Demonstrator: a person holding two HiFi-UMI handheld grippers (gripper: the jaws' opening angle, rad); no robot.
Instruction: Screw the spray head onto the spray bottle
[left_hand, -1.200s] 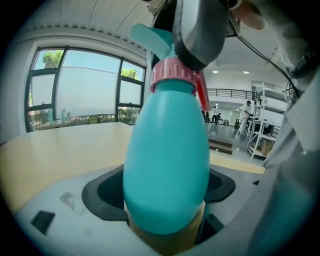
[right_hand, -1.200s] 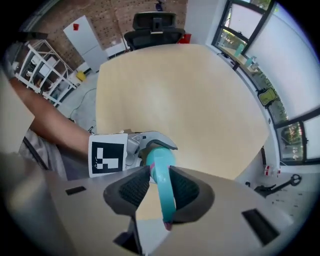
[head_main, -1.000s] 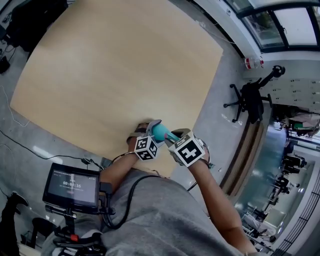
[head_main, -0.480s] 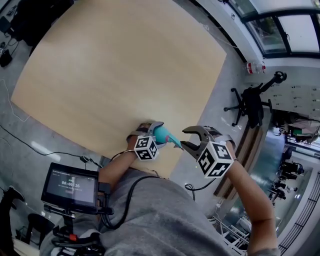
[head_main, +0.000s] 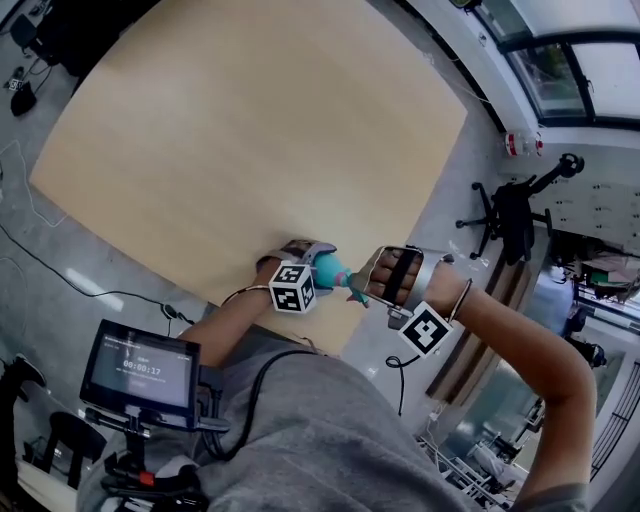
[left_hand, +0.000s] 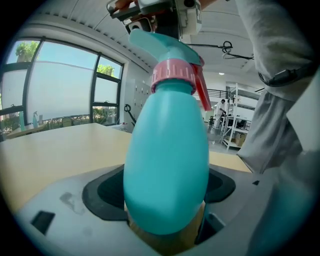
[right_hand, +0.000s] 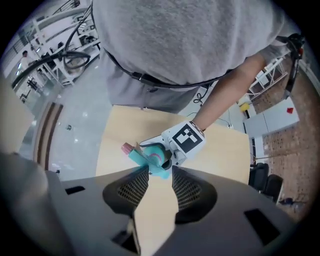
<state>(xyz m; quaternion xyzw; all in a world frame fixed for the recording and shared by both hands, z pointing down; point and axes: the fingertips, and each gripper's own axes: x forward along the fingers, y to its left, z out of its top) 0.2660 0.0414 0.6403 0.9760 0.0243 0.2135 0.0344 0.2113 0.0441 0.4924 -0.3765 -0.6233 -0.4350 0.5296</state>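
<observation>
A: Where's the spray bottle (left_hand: 165, 165)?

B: In the air over the desk (head_main: 250, 130), at its near edge, close to the corner nearest the person. The left tool (head_main: 315, 260) pinches its teal body, which fills the gap between the jaws.

A: And the spray head (left_hand: 165, 47)?

B: It sits on the bottle's neck, with the pink collar (left_hand: 174, 75) around the joint and the red trigger (left_hand: 202, 92) hanging below it. I can't tell how tight the collar is.

A: What about the right tool (right_hand: 159, 170)?

B: It's right at the spray head, opposite the left one. Its jaws are spread, and the teal end of the head lies between their tips. I can't see the pads pressing on it.
</observation>
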